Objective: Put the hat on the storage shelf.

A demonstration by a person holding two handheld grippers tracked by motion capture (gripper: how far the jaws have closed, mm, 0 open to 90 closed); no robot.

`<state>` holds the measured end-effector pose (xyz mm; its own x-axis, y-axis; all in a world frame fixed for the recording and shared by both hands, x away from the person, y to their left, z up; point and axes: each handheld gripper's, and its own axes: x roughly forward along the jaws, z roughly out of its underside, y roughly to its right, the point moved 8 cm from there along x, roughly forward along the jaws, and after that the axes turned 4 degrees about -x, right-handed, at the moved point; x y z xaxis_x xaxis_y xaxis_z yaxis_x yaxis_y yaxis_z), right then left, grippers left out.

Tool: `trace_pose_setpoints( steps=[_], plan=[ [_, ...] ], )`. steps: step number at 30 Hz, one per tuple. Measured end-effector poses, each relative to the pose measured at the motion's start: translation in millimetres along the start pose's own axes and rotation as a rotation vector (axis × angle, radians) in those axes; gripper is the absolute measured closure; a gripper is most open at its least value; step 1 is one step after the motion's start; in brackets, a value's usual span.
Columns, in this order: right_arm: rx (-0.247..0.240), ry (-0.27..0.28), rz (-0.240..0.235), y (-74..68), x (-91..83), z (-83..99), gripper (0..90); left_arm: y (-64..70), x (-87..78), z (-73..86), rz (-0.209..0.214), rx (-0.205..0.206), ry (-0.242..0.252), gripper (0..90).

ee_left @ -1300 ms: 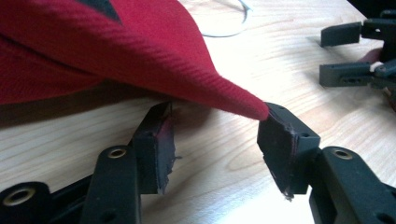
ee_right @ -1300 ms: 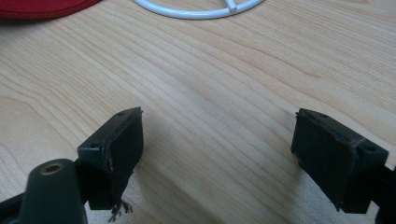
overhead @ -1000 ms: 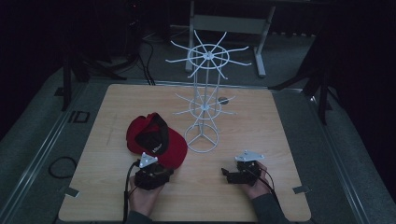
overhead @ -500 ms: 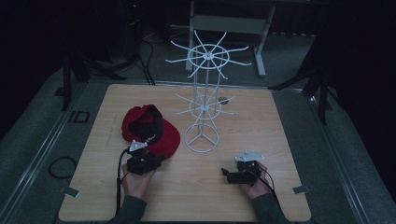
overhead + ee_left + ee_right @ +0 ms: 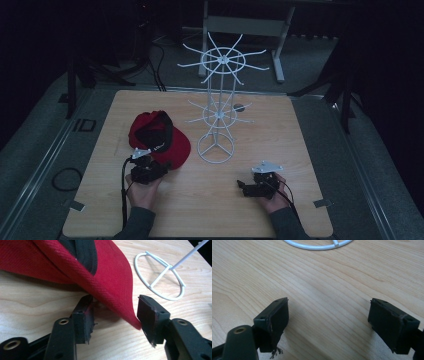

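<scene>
nearest us, our left tongs [image 5: 113,315] stand spread with the brim tip of the red cap [image 5: 100,275] between the two pads, not yet clamped; one pad sits under the brim's shadow, the other just beside its point. our right tongs [image 5: 337,322] are spread too, with nothing between them, over bare counter [image 5: 317,290] near the front right.

the cap [image 5: 159,136] lies on the left half of the counter, brim toward us, just beside the ring base of the white wire stand [image 5: 216,149]. we judge it light and mostly soft: the cloth crown will sag and fold, while the brim is stiffer and gives a firm, flat edge. the twill looks grippy rather than slick, and nothing about it is fragile. the brim's front edge, where the left tongs already wait, seems the best hold; a pinch on the crown would likely bunch.

farther on, the stand rises with two tiers of thin spokes [image 5: 223,61] reaching outward. these could snag the cap or a cable, so we would come at them from the open left front. the counter has free room ahead of both hands and to the right; its edges lie well apart from the cap.
</scene>
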<state>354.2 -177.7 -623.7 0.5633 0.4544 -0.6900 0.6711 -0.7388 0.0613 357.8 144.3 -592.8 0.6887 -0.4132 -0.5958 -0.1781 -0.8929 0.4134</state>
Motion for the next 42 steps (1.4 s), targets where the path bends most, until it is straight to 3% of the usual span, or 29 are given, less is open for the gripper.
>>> trace_pose_setpoints(
  steps=[6,11,20,25,28,30,42],
  plan=[
    [0.000,0.000,0.000,0.0,0.0,0.0,16.7,-0.2,20.2,0.3,-0.004,0.000,-0.006,45.0],
    [0.000,0.000,0.000,0.0,0.0,0.0,16.7,-6.5,28.8,4.1,-0.049,0.023,-0.032,54.1],
    [0.000,0.000,0.000,0.0,0.0,0.0,16.8,-9.0,21.6,0.0,-0.067,0.055,0.014,68.5],
    [0.000,0.000,0.000,0.0,0.0,0.0,16.7,-15.6,15.4,-2.9,-0.057,0.026,0.053,79.0],
    [0.000,0.000,0.000,0.0,0.0,0.0,16.7,-18.2,12.0,-4.5,-0.055,0.038,0.079,85.4],
    [0.000,0.000,0.000,0.0,0.0,0.0,16.7,-16.4,11.2,-4.5,-0.068,0.072,0.079,85.8],
    [0.000,-0.001,0.000,0.0,0.0,0.0,16.7,-17.4,10.4,-6.4,-0.054,0.077,0.114,86.1]
  ],
)
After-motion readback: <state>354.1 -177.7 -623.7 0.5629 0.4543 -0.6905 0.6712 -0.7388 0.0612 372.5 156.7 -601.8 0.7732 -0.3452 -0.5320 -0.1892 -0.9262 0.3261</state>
